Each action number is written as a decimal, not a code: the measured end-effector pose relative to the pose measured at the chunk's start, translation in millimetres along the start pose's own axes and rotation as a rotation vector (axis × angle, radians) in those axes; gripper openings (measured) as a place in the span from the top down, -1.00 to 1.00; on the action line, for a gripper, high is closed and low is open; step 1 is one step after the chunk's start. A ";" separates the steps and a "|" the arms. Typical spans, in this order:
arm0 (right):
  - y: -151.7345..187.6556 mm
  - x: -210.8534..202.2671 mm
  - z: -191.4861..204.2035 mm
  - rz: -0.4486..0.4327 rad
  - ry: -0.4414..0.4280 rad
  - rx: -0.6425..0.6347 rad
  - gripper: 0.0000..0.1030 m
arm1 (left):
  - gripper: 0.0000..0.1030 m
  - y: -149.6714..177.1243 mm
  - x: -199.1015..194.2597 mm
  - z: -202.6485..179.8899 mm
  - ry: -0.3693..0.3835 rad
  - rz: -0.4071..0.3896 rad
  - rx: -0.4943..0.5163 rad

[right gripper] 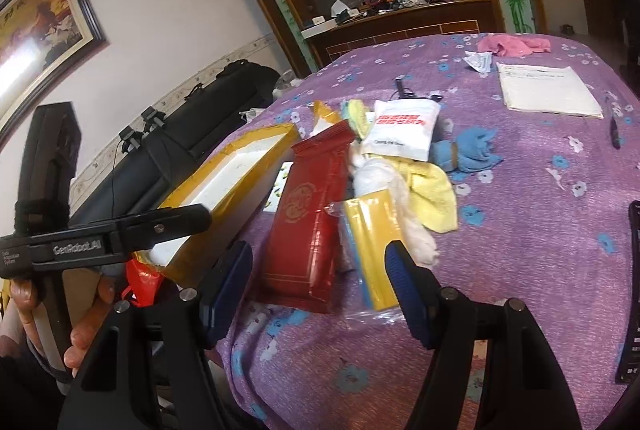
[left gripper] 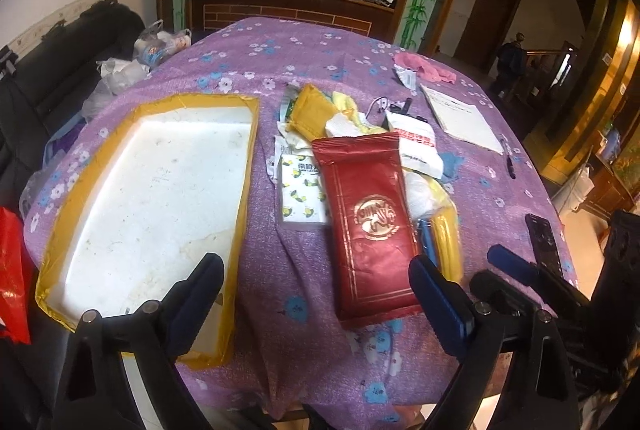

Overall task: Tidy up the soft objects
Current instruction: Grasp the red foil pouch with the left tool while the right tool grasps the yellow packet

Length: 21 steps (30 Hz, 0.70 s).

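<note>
We see the soft objects heaped in the middle of a table under a purple floral tablecloth [left gripper: 320, 46]: a long red foil pack [left gripper: 370, 222] with a gold round emblem lies on top toward the near edge, beside a small white tissue pack [left gripper: 302, 198] printed with yellow fruit and some characters too small to read. Behind them sit a mustard-yellow pouch [left gripper: 310, 112], a white pouch [right gripper: 404, 130] with a red printed band and dark lettering we cannot make out, a pale yellow cloth [right gripper: 430, 190], a rolled blue cloth [right gripper: 472, 150] and a white fluffy cloth [right gripper: 416, 234]. A yellow packet in clear wrap [right gripper: 376, 246] lies right of the red pack. To the left of the heap an open white foam tray [left gripper: 160, 190] edged with yellow tape holds nothing. Our left gripper [left gripper: 316, 290] hovers over the near table edge with its jaws spread wide, around nothing; seen from the right wrist, its arm bears the words "GenRobot.AI". Our right gripper [right gripper: 320, 286] hangs low before the red pack and the yellow packet, jaws parted and gripping nothing. Farther off lie a pink cloth [left gripper: 426, 68], a white notepad [left gripper: 460, 120], a pen [left gripper: 508, 160] and a black phone [left gripper: 542, 244].
</note>
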State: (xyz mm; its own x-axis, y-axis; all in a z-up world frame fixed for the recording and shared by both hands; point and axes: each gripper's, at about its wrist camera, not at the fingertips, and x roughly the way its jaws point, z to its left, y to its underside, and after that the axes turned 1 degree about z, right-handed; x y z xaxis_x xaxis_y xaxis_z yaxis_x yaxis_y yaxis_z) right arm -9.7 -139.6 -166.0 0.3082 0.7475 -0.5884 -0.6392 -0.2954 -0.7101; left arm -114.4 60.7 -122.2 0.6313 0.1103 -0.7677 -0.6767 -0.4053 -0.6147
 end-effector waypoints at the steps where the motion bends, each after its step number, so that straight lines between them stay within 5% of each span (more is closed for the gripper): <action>1: -0.1 -0.9 -1.4 -0.004 0.009 0.000 -0.32 | -0.85 1.0 -1.8 -1.0 0.003 -0.003 0.006; 12: -4.0 44.8 -22.7 0.106 0.104 0.060 -0.17 | -0.85 -5.7 20.8 -2.7 0.051 0.048 -0.022; 15: -1.8 56.4 -23.2 0.138 0.146 0.059 0.19 | -0.85 -8.1 26.1 -5.6 0.046 0.051 -0.011; 21: -4.5 46.1 -31.8 0.088 0.063 0.096 0.32 | -0.85 -10.7 40.4 -11.8 0.069 0.084 -0.007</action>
State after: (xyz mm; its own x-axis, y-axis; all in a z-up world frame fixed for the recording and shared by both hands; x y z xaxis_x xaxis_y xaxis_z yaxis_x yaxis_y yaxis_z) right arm 29.8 -122.7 -202.2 0.2901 0.6813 -0.6720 -0.7294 -0.2971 -0.6162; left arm -77.2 58.8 -144.5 0.5969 0.0128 -0.8022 -0.7261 -0.4168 -0.5469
